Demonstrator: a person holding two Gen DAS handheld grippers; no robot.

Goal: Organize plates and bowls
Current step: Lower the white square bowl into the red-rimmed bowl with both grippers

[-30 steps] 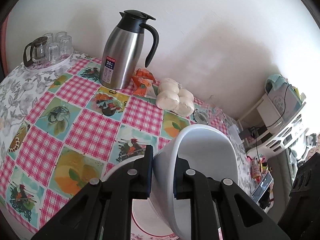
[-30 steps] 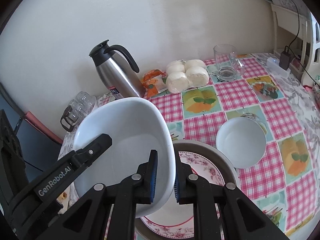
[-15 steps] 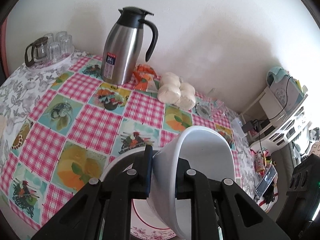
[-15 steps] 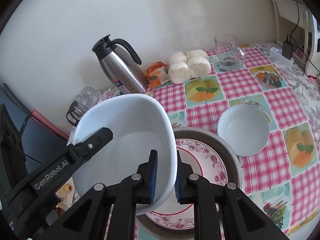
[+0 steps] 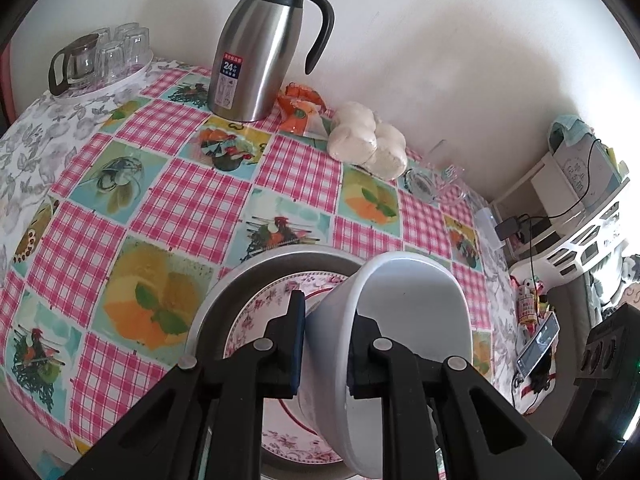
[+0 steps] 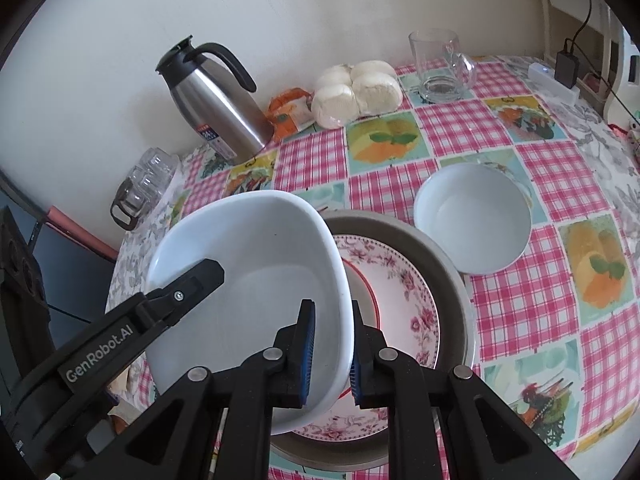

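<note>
Both grippers hold one large white bowl (image 6: 248, 280) by opposite rims, tilted just above a stack of plates. My left gripper (image 5: 325, 348) is shut on its left rim, and the same bowl (image 5: 412, 320) fills the lower middle of the left wrist view. My right gripper (image 6: 331, 350) is shut on the right rim. Beneath sits a floral plate with a red ring (image 6: 404, 300) inside a wider grey metal plate (image 6: 448, 276). That floral plate (image 5: 264, 312) and grey plate (image 5: 256, 276) also show in the left wrist view. A small white bowl (image 6: 472, 216) stands on the tablecloth right of the stack.
Along the wall stand a steel thermos jug (image 5: 260, 48), an orange snack packet (image 5: 300, 108), bagged white buns (image 5: 368, 144) and a glass mug (image 6: 440, 64). A tray of glasses (image 5: 100, 60) is at the far left corner. A shelf unit with cables (image 5: 568, 208) stands beyond the table's right edge.
Both grippers have sunk with the white bowl toward the stacked plates. More of the floral and grey plates shows under the bowl now.
</note>
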